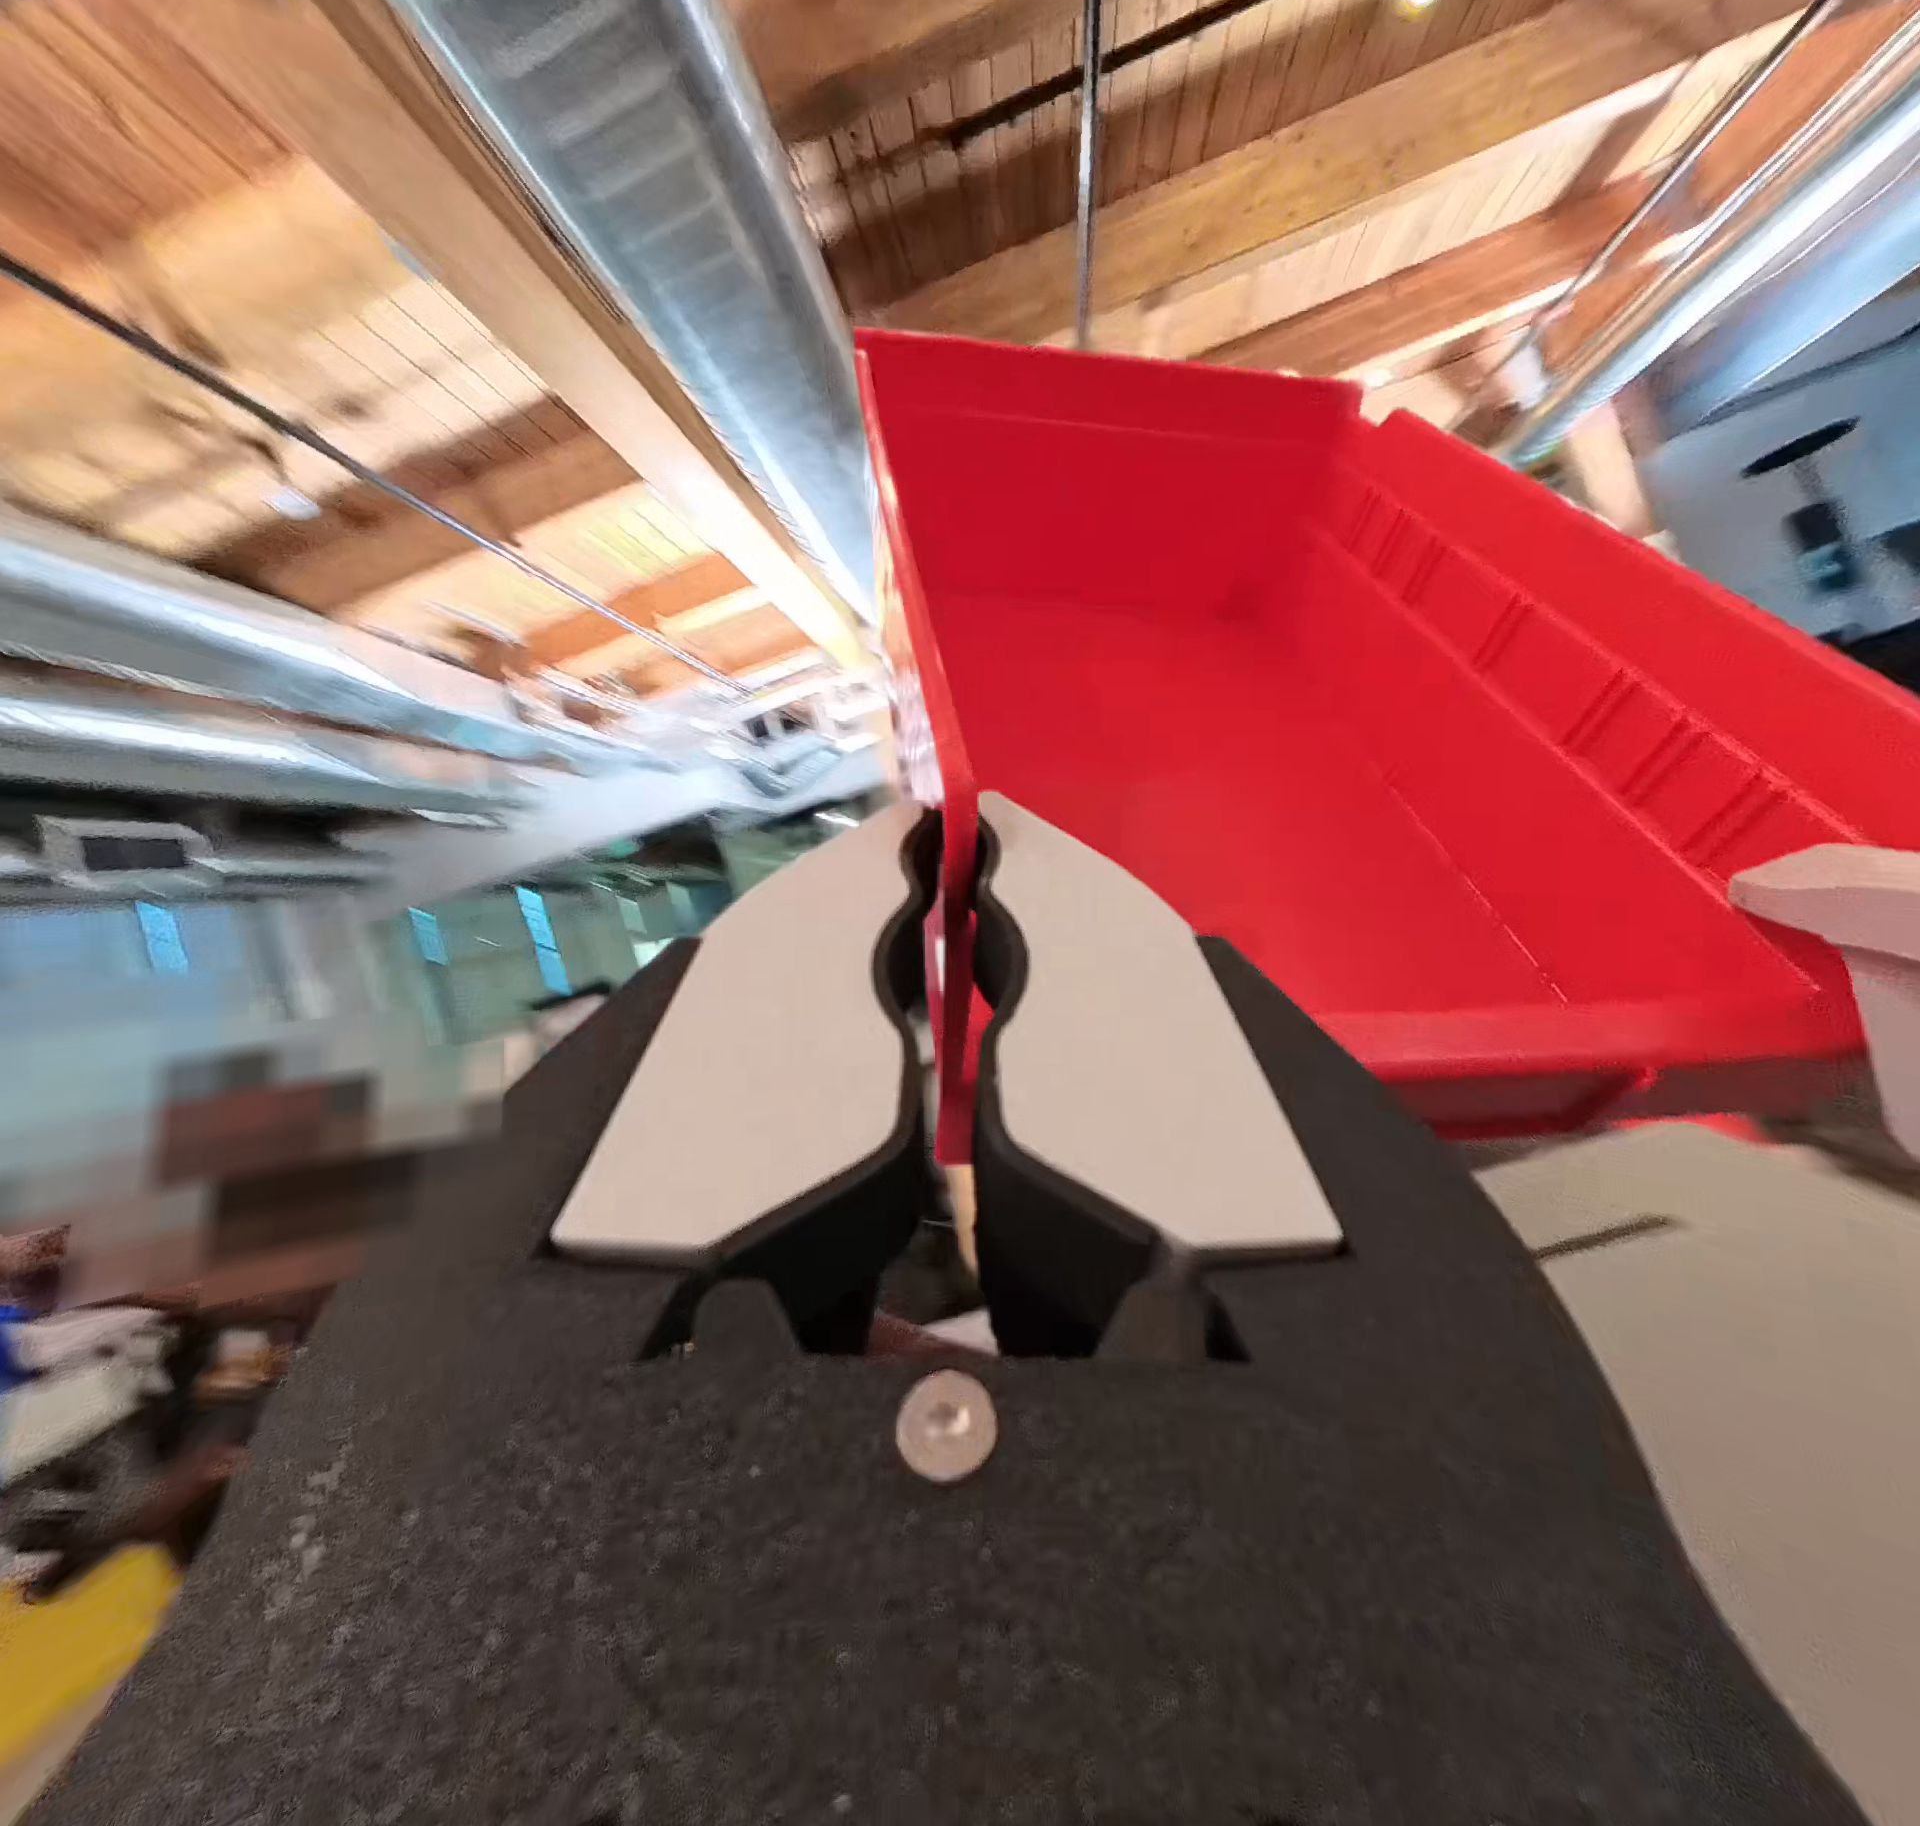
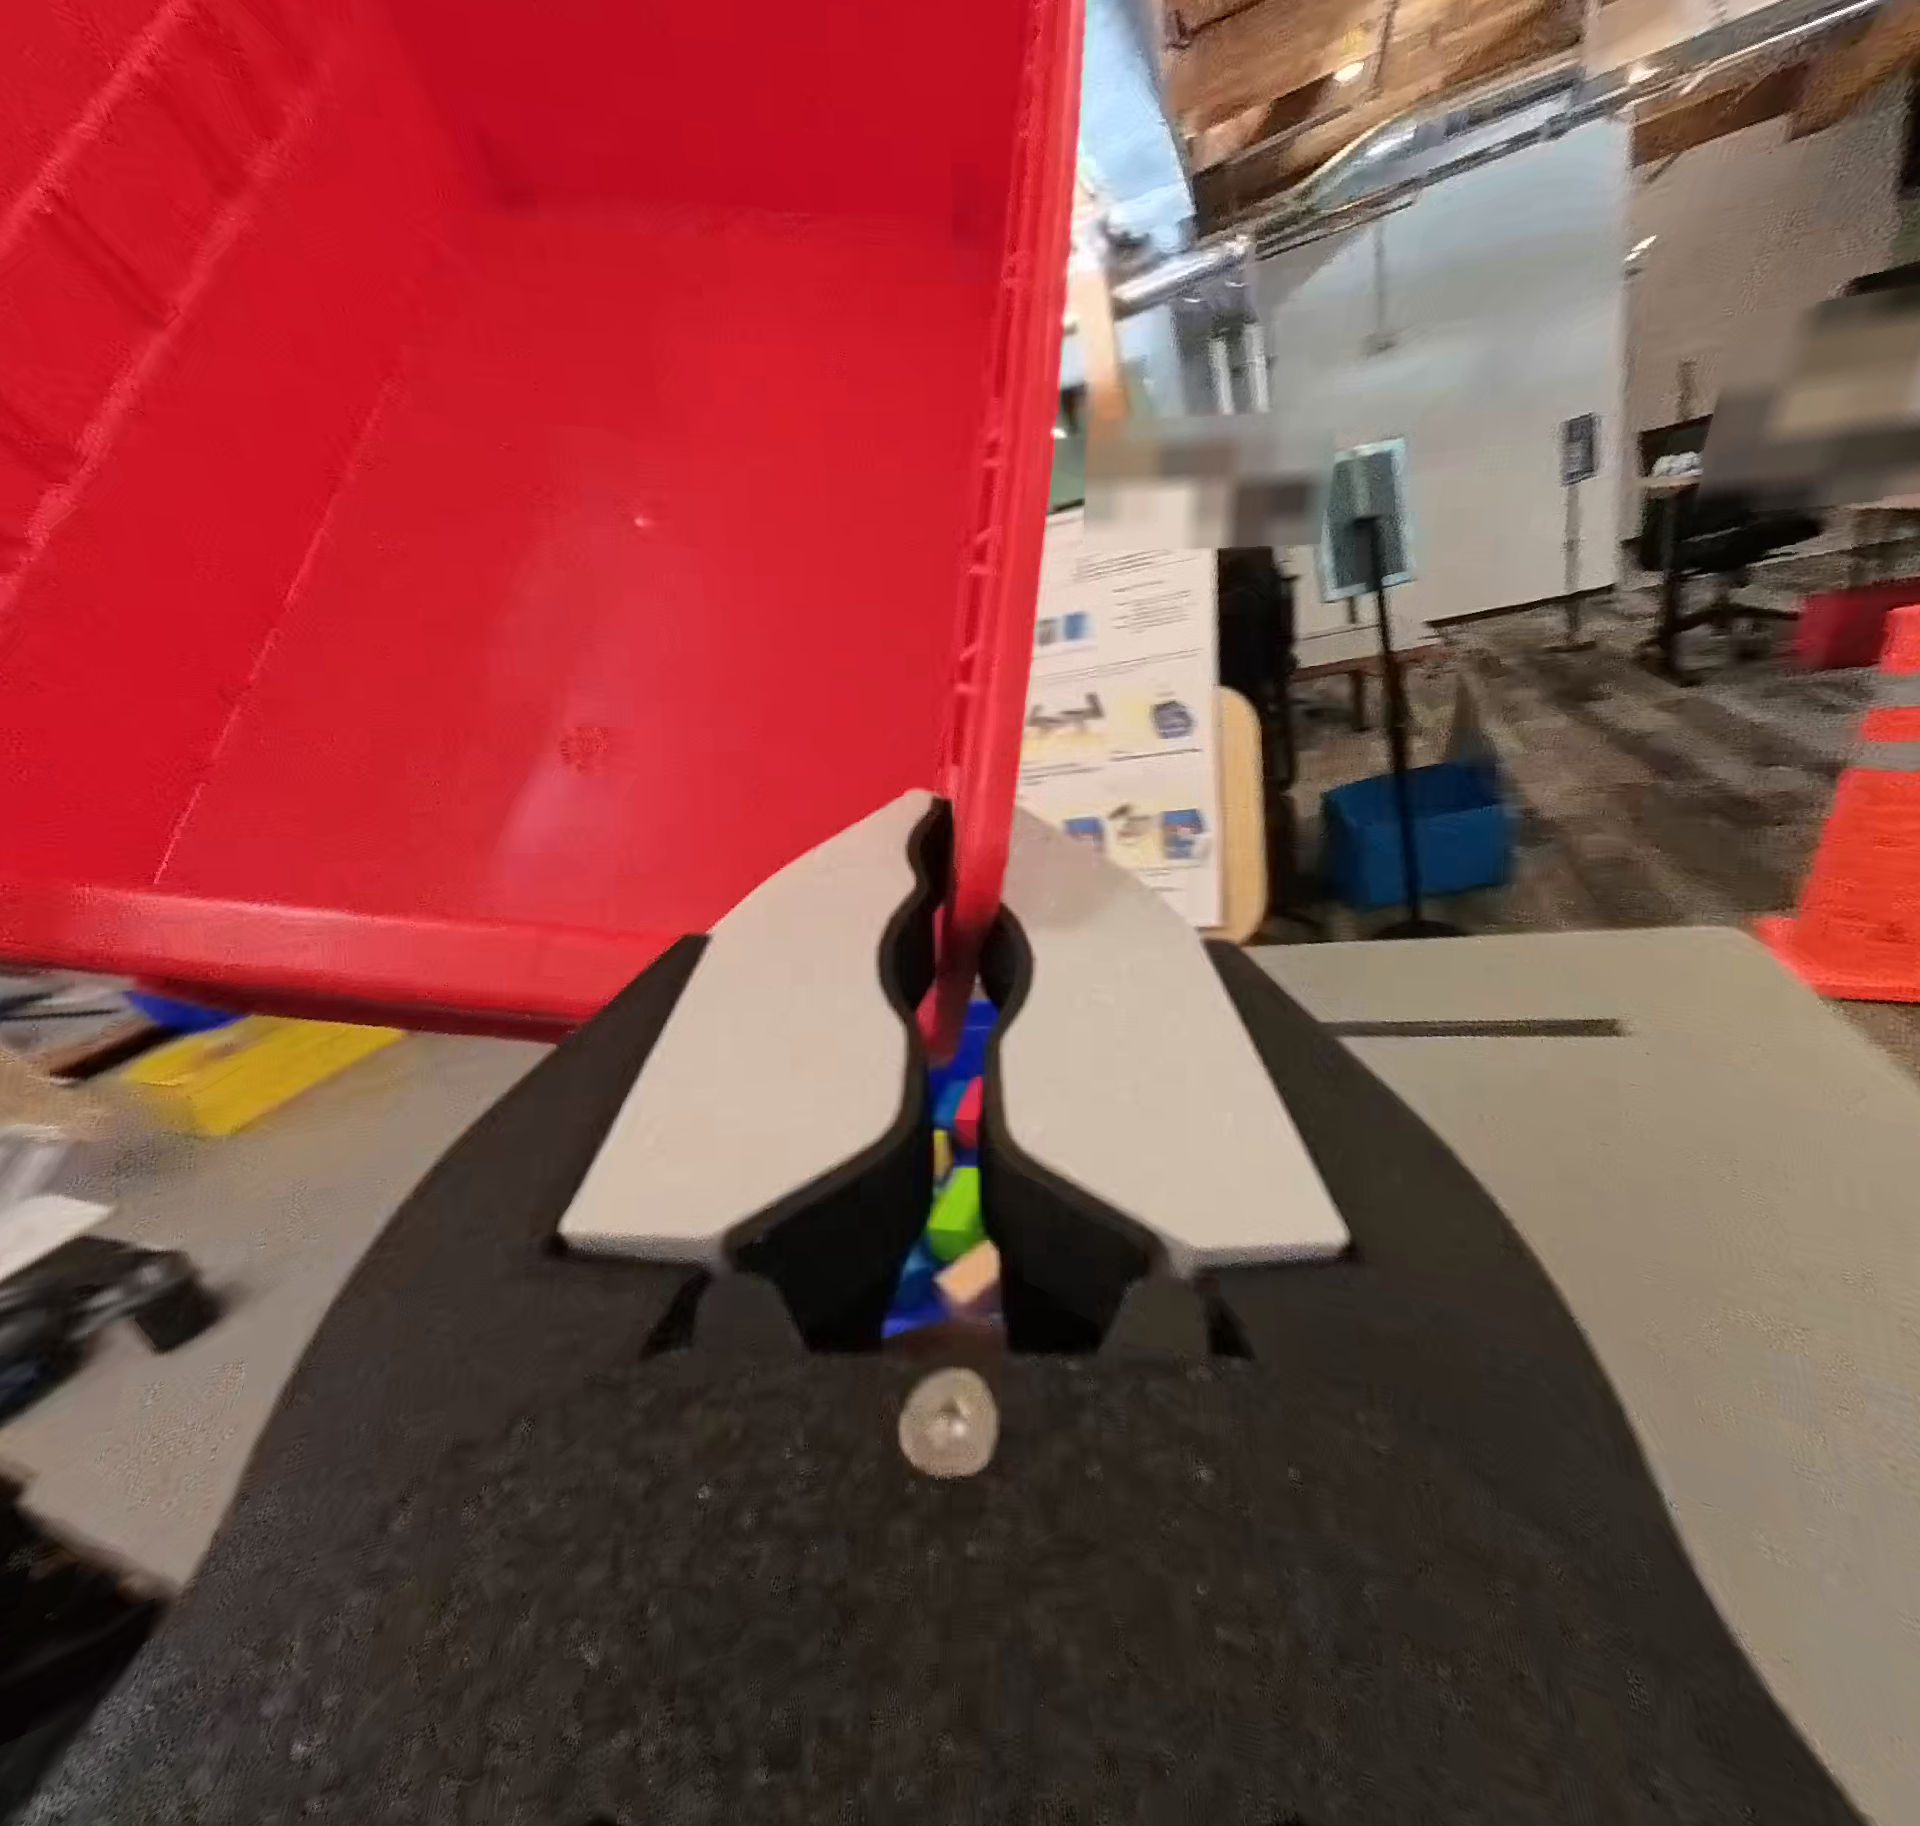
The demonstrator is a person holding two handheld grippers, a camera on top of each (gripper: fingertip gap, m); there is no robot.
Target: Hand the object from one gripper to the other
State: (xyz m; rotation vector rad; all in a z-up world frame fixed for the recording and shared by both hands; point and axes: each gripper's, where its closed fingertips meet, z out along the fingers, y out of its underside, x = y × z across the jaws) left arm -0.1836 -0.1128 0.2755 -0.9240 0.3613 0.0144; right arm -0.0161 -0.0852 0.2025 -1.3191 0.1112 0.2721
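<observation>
Both grippers clamp the red plastic bin mid-air.

The left gripper (image 1: 961,841) pinches one side wall of the red bin (image 1: 1299,737); the right gripper (image 2: 971,851) pinches the opposite wall. The bin hangs tilted above the grey table (image 2: 1558,1205), its long axis running toward 12 o'clock in the right wrist view, open side facing both cameras. If either gripper lets go abruptly, the thin wall could likely slip and the bin swing down.
</observation>
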